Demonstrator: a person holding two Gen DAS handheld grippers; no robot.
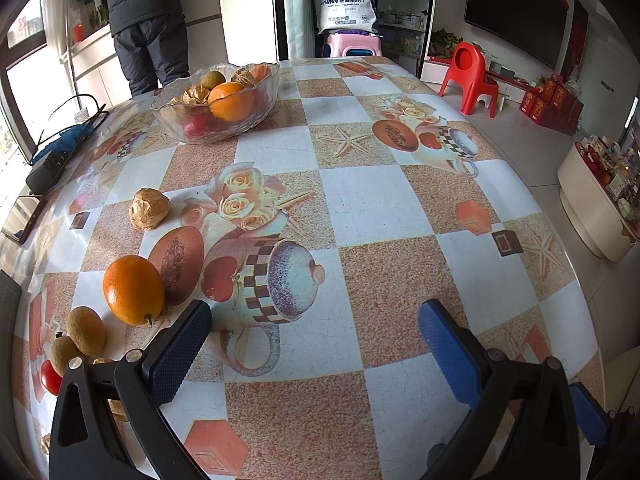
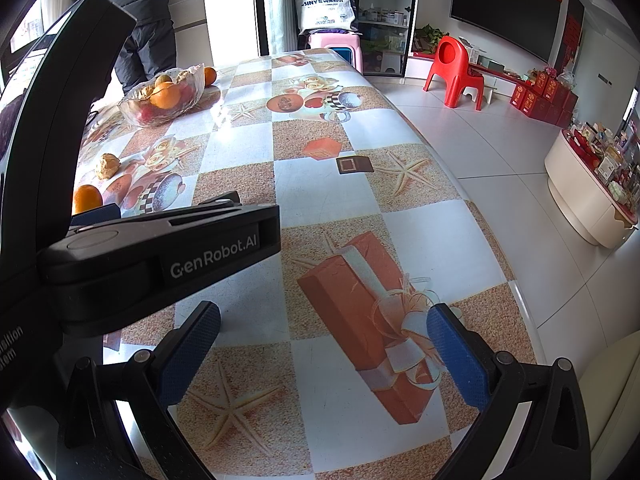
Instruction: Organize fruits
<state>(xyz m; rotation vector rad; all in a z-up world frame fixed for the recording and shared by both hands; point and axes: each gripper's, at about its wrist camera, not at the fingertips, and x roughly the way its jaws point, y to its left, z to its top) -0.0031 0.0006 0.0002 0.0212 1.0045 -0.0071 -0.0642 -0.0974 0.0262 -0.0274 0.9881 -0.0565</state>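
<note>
Checked oilcloth printed with roses, starfish and gift boxes covers the table (image 1: 360, 200) we work at, with a person in dark clothes (image 1: 148, 20) standing beyond its far edge. Going left to right along the near-left edge, we see a red fruit (image 1: 50, 376), two brown kiwis (image 1: 86, 330), an orange (image 1: 134, 290) and, farther in, a paper-wrapped fruit (image 1: 149, 208). Near the far-left corner stands a glass bowl (image 1: 256, 114); it holds an orange, a kiwi, several wrapped fruits and red fruit at the bottom. Our left gripper (image 1: 314, 354) hovers over the near edge, jaws spread wide, nothing between them; the orange lies just beside its left finger. Our right gripper (image 2: 324, 354) hangs over a printed gift box near the right edge, jaws likewise spread and empty. On the left gripper's body, seen from the right wrist, we read "GenRobot.AI". Behind the table a white sack (image 1: 346, 10) on a pink stool (image 1: 352, 46) carries partly legible lettering, "SINYE". A red chair (image 1: 472, 76) stands on the floor to the right.
</note>
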